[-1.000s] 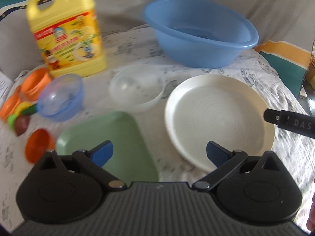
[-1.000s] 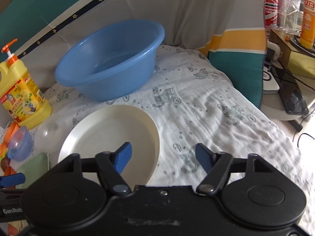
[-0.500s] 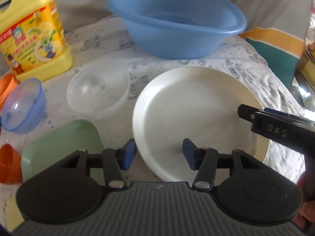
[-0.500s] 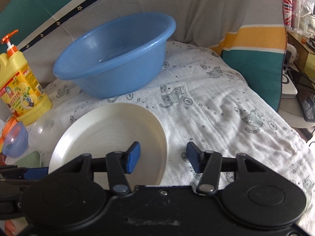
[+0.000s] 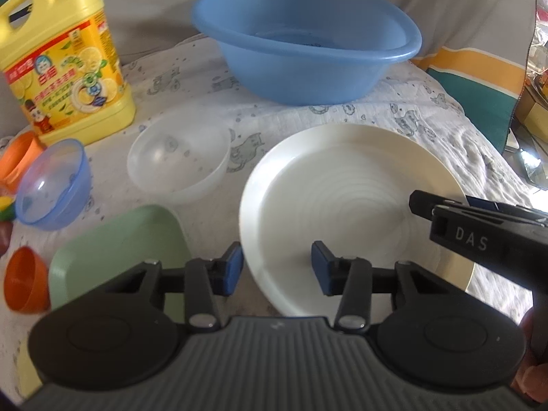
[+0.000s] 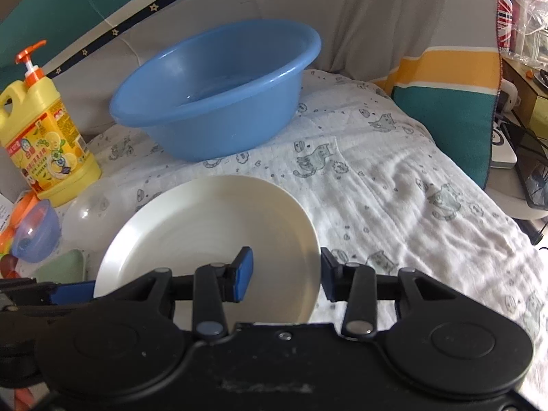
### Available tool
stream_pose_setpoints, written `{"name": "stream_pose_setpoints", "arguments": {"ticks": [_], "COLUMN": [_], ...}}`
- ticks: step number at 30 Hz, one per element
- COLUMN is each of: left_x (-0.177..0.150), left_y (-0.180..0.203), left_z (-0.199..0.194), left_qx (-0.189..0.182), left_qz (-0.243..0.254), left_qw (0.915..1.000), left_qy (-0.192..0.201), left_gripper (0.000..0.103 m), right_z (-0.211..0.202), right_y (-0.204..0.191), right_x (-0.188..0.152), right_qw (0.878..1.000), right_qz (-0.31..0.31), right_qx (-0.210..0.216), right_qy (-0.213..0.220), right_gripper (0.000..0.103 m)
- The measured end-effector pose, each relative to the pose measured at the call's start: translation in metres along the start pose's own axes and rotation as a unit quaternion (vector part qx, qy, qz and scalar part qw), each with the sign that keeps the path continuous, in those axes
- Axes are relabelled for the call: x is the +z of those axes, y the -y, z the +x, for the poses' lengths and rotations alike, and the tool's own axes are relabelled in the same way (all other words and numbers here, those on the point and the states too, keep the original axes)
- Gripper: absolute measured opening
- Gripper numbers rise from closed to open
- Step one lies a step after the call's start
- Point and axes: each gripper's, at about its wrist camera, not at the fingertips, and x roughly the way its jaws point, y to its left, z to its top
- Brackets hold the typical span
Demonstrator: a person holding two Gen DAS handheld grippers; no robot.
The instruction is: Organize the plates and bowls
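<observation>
A large white round plate (image 5: 352,198) lies on the cat-print cloth; it also shows in the right wrist view (image 6: 212,233). My left gripper (image 5: 277,269) is open, its fingers straddling the plate's near left rim. My right gripper (image 6: 286,274) is open, its fingers straddling the plate's right rim; it shows from the side in the left wrist view (image 5: 479,226). A clear bowl (image 5: 178,161), a small blue bowl (image 5: 51,185) and a green square plate (image 5: 120,250) lie to the left.
A big blue basin (image 5: 308,37) stands at the back. A yellow detergent jug (image 5: 65,65) stands at the back left. Orange cups (image 5: 25,284) and small toys lie at the left edge. A striped cushion (image 6: 452,78) and cluttered side table are at right.
Both grippers have moved in on the white plate and narrowed their jaws. The left one shifted right from over the green plate to the white plate's rim.
</observation>
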Motion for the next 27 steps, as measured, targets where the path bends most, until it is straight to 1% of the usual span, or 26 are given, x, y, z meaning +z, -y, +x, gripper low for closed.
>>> {"name": "stream_pose_setpoints", "arguments": {"ticks": [5,11,15,19,27], "left_x": [-0.013,-0.037,-0.056,-0.076,-0.115], "left_y": [-0.002,-0.005,-0.005,-0.002,-0.002], "left_z": [-0.025,-0.062,-0.087,-0.110,-0.138], "left_qx": [-0.002,-0.008,-0.008,-0.006,-0.013], "left_qz": [-0.004,-0.013,-0.018,-0.015,-0.015], "left_qw": [1.0000,0.9999,0.9998,0.9998,0.9997], "left_qy": [-0.001,-0.002,0.001,0.008,0.013], "left_gripper": [0.043,0.044,0.049,0.052,0.053], "right_z": [-0.030,-0.072,-0.100,-0.130,-0.172], "right_y": [-0.006,-0.015,-0.023,-0.027,-0.030], "right_x": [-0.011,-0.028,-0.041,-0.061,-0.098], "right_qw": [1.000,1.000,0.999,0.999,0.999], "right_qz": [-0.009,-0.015,-0.023,-0.027,-0.035], "right_qx": [0.003,0.013,0.020,0.021,0.018], "right_qy": [0.005,0.011,0.012,0.009,0.001], "right_gripper": [0.041,0.041,0.041,0.041,0.041]}}
